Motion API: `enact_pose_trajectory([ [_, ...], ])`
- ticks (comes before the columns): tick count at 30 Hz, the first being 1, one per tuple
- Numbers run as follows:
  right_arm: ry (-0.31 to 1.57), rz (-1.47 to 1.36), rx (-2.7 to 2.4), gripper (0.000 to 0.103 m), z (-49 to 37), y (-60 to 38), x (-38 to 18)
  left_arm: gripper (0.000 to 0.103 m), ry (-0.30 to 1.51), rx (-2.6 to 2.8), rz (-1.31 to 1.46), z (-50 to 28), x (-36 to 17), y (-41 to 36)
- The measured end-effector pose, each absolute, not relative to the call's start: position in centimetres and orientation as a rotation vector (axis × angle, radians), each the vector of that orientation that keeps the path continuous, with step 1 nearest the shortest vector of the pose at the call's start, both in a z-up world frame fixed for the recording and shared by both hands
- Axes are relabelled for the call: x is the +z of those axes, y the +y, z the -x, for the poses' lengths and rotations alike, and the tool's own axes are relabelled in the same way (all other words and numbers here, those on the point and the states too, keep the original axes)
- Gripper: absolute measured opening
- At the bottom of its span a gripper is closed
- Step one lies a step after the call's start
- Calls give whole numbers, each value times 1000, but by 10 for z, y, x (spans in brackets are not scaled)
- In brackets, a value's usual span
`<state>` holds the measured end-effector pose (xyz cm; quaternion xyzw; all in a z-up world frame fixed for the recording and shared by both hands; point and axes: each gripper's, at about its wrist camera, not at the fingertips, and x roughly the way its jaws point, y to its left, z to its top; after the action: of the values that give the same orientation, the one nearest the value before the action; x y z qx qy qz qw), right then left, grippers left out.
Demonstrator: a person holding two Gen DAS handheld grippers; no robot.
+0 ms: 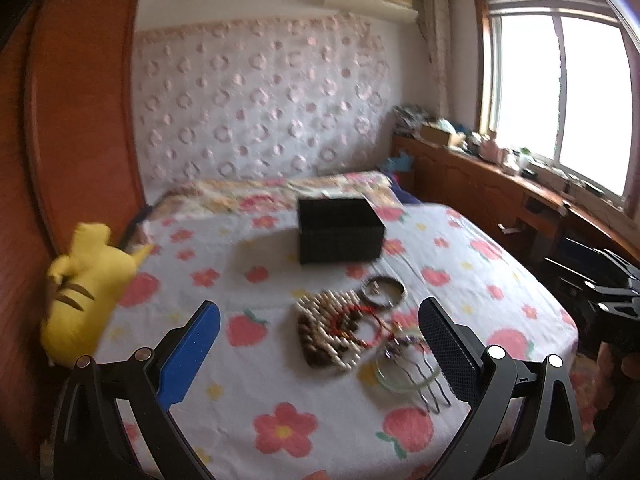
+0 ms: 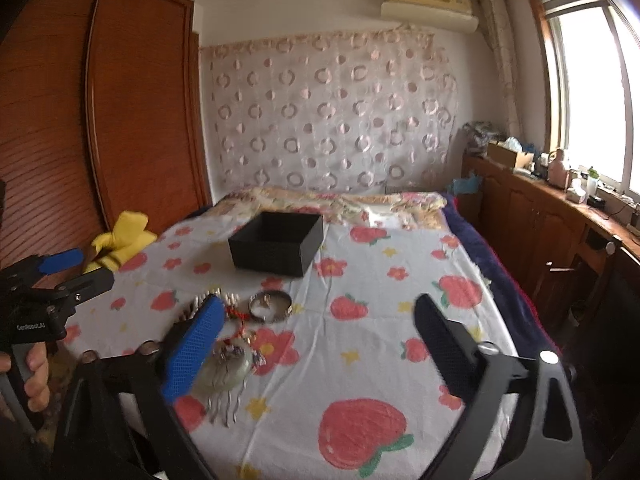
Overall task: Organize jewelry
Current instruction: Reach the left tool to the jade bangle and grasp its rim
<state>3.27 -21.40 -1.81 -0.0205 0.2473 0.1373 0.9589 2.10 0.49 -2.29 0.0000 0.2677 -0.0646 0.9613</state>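
A black open box (image 1: 340,236) (image 2: 276,248) stands on the strawberry-print bed sheet (image 1: 280,360) (image 2: 360,340). In front of it lies a jewelry pile: a silver bangle (image 1: 383,290) (image 2: 270,304), a beaded piece (image 1: 324,332), a red cord bracelet (image 1: 352,320), a pale green bangle (image 1: 400,376) (image 2: 228,364) and a metal hair comb (image 1: 428,388) (image 2: 224,408). My left gripper (image 1: 320,308) hovers open just short of the pile, holding nothing. My right gripper (image 2: 320,300) is open and empty, with the pile by its blue left finger, which hides part of the beads.
A yellow plush toy (image 1: 84,280) (image 2: 120,244) lies at the bed's left edge by a wooden wardrobe (image 2: 120,100). A cluttered wooden cabinet (image 1: 500,184) (image 2: 560,208) runs along the right under the window. A person's hand (image 2: 36,372) grips the left tool's handle.
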Motion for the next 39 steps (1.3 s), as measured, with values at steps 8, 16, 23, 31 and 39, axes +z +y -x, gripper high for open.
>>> enact_pose_trajectory([
  [8,608,61,297,81,-43,-227,-60,96,704,-270,3,-42,-75,-17],
  [16,686,88,320,79,-42,-234,-89,96,815,-391,43,-65,-109,-39],
  [23,704,84,306,79,-42,-245,-97,94,878,-458,41,-76,-122,-59],
  [31,691,71,300,79,-41,-252,-94,79,893,-440,34,-86,-125,-67],
  [39,675,73,304,79,-39,-250,-91,69,903,-420,37,-82,-121,-60],
])
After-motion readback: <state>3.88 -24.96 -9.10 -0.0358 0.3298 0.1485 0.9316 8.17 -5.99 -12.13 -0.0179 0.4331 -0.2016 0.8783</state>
